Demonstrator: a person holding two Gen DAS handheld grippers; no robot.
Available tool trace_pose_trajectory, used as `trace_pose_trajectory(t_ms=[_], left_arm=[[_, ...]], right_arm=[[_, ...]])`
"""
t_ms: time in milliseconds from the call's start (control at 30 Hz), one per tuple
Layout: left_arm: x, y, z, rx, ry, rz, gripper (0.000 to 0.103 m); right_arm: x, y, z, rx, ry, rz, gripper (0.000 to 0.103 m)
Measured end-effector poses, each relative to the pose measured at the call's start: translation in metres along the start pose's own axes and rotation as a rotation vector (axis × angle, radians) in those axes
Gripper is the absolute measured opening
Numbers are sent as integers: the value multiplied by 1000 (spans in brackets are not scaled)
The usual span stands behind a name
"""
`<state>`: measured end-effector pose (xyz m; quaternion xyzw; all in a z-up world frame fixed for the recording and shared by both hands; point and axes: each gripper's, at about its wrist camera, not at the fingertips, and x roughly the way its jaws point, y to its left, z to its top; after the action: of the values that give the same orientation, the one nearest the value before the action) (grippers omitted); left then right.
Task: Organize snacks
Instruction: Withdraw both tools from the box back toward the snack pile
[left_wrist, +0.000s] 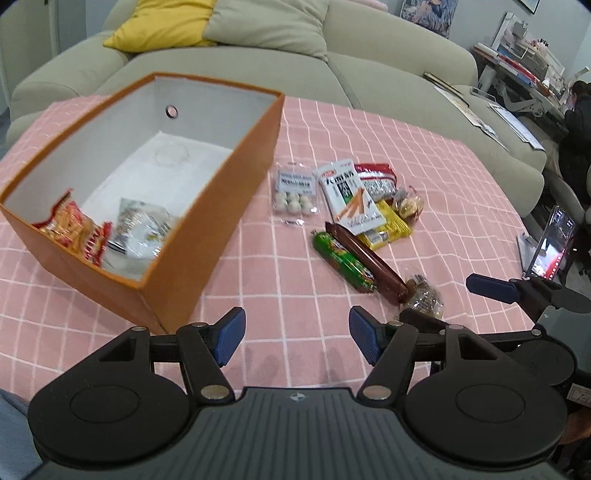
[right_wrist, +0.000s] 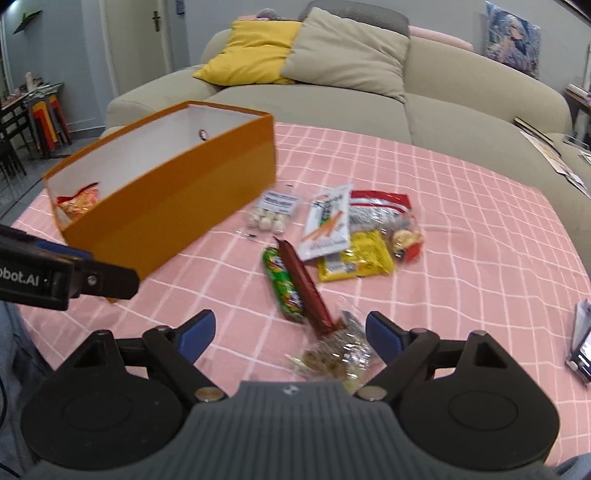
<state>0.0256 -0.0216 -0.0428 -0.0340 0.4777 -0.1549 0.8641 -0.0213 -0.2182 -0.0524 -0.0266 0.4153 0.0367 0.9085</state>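
An orange box (left_wrist: 207, 221) (right_wrist: 177, 192) stands on the pink checked tablecloth at the left, holding a red snack bag (left_wrist: 74, 229) and a clear packet (left_wrist: 142, 229). To its right lies a pile of snacks: a bag of white balls (left_wrist: 293, 194), a white stick-biscuit packet (left_wrist: 351, 199), a yellow packet (right_wrist: 356, 258), a green roll (right_wrist: 282, 284), a brown bar (right_wrist: 304, 288) and a clear nut packet (right_wrist: 338, 352). My left gripper (left_wrist: 297, 338) is open and empty above the cloth, near the box's front corner. My right gripper (right_wrist: 291, 334) is open, with the nut packet just ahead between its fingers.
A beige sofa (right_wrist: 369, 99) with a yellow cushion (right_wrist: 251, 55) runs behind the table. A phone on a stand (left_wrist: 550, 243) sits at the table's right edge. Stools and a dining table stand far left in the right wrist view.
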Motion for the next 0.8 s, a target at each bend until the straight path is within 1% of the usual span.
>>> trace_pose_trajectory(t_ms=[167,300,433,600,733,767,800], left_arm=[[17,-8,3,9,30,-30,75],[31,-14,4,14,61,-41,74],[42,-17,3,13,88,-47,74],[53,-17,2,4,119,-53,73],[59,-20,5,4,127,-59,71],[60,-21,6,5,129,-60,71],[61,-23,7,6,131,-62,71]], right_arm=[[9,-9,-2,-12,12,-40,85],[20,-13,-4,-37,40,-65,76],[29,-10,-8,-78,84,-65,76],[44,-17,-11,-56,130,-59,76],[54,-15,-13,-92,163,-47,76],[55,-14,-13,-105,167,-53,74],[56,-13,-13,-115,169,-61,69]])
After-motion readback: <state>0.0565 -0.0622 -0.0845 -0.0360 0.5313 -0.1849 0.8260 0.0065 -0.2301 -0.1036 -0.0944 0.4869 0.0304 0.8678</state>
